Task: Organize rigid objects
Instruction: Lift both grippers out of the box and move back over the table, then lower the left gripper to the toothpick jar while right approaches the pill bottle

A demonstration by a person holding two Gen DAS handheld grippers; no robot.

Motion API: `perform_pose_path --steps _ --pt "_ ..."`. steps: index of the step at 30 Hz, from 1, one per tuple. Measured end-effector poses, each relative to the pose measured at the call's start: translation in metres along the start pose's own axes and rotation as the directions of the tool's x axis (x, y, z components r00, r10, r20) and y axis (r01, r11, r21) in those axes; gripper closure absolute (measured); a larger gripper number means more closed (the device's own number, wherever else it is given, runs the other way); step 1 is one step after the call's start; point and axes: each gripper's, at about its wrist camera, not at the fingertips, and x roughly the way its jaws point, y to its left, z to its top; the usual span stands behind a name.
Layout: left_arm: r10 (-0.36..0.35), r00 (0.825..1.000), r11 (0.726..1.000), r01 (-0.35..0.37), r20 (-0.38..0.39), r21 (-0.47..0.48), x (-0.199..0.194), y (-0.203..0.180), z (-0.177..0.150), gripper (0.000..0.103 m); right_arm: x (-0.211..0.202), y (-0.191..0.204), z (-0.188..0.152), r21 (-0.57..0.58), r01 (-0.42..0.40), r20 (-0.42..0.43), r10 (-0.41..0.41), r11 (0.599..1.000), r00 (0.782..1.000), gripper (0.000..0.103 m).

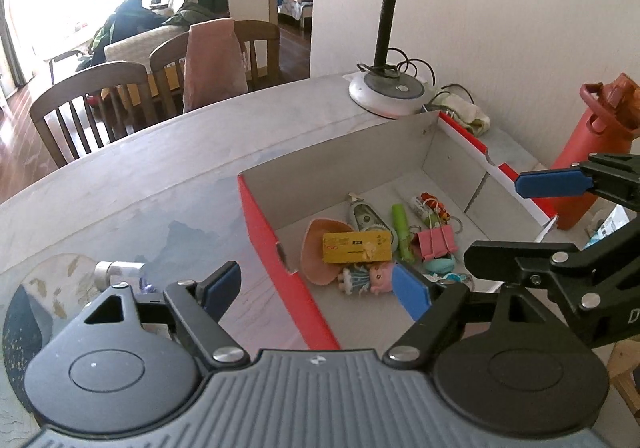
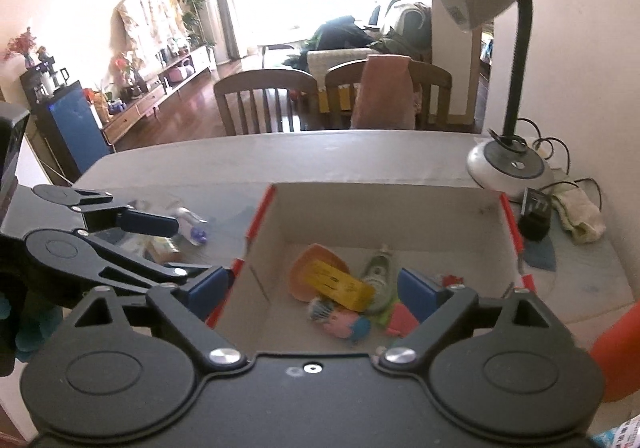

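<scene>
My left gripper (image 1: 316,288) hangs with its jaws spread wide and nothing between them, straddling the near-left wall of the red cardboard box (image 1: 264,224). My right gripper (image 2: 316,288) is likewise wide open and empty, over the box's near edge. Inside the box lie a yellow card box (image 1: 357,246) on a peach shell-shaped dish (image 1: 316,236), a pink binder clip (image 1: 436,242), a green highlighter (image 1: 401,226) and small dolls (image 1: 362,278). Left of the box, on the table (image 1: 160,167), rests a small bottle (image 2: 191,226). A desk lamp (image 1: 386,87) stands at the far side.
</scene>
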Motion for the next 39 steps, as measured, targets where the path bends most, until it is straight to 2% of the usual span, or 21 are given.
perform_pose_path --steps 6,12,19,39 --pt "0.008 1.0 1.0 -0.007 0.022 -0.004 -0.016 0.018 -0.009 0.017 -0.002 0.025 0.004 -0.015 -0.016 0.035 0.016 1.0 0.999 0.004" --pt "0.029 0.998 1.0 -0.029 0.049 -0.006 -0.028 0.039 -0.018 0.003 0.006 0.047 0.01 -0.01 -0.03 0.054 0.03 0.999 0.998 0.003" --pt "0.037 0.998 0.999 -0.035 0.058 -0.034 -0.036 0.073 -0.029 0.001 0.022 0.077 0.016 -0.022 -0.053 0.07 0.054 0.998 0.996 0.001" --pt "0.041 0.999 0.99 -0.039 0.012 -0.134 -0.024 0.185 -0.072 0.001 0.102 0.163 0.029 -0.052 -0.043 -0.008 0.043 0.998 0.999 0.001"
